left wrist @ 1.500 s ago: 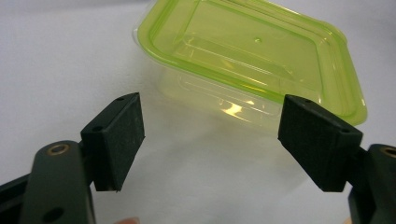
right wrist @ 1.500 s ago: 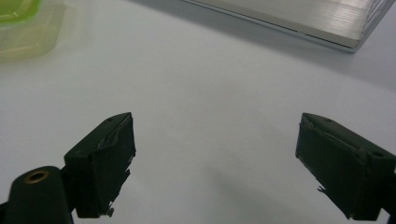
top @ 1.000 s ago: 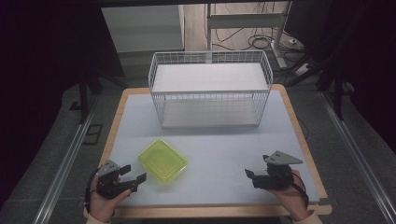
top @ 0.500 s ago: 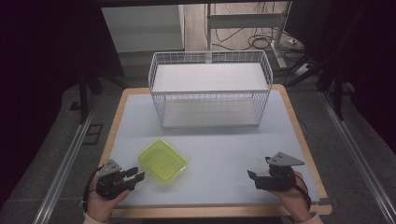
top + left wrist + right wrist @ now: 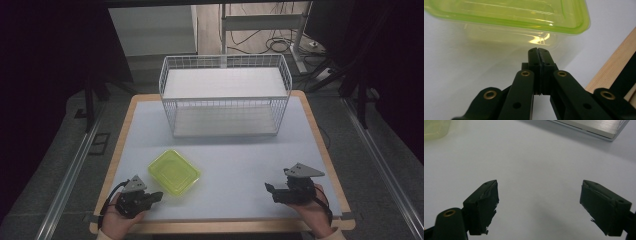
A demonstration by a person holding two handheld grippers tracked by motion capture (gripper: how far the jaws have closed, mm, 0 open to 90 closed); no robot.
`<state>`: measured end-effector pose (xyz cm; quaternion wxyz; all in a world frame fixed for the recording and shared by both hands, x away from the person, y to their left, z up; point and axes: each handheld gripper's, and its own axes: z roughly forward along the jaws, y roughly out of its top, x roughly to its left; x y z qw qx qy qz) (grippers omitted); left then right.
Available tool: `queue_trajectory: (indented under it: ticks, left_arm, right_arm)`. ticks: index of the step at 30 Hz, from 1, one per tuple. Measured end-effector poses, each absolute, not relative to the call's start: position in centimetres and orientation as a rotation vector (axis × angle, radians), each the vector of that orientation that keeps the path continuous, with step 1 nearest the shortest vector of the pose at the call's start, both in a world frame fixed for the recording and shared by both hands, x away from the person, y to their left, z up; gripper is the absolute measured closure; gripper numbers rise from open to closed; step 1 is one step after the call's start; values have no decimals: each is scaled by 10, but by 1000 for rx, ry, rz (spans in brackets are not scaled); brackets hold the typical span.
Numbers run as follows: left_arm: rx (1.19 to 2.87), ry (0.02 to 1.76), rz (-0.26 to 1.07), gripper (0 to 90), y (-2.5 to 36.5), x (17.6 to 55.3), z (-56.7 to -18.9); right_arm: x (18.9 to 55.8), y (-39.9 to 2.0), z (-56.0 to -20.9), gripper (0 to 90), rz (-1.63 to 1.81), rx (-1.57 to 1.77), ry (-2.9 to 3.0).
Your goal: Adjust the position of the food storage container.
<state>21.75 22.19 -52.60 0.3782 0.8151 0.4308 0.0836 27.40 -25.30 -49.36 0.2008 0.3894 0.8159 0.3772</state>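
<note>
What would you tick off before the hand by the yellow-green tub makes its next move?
1. Left gripper open enough to take the tub: not ok, jaws just closed, nothing between them.
2. Tips short of the tub wall: ok, a small gap shows.
3. Tub upright on the table: ok.
4. Right gripper open and apart from the tub: ok.
5. Wire basket standing at the far side: ok.

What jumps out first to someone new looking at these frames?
The lime-green plastic container on the pale table, near the front left edge. Behind it, the white wire basket at the table's far side. The left claw has just been closing and sits shut with nothing between its jaws, just short of the container; the right claw stands open over bare tabletop at front right.
</note>
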Motion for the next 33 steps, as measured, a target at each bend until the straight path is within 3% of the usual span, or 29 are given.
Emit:
queue_trajectory:
  ticks: [33]
  left_arm:
    - [2172,998,209,898,150,243,-527]
  right_arm:
    - [274,-249,-497,167,1043,1076,2313]
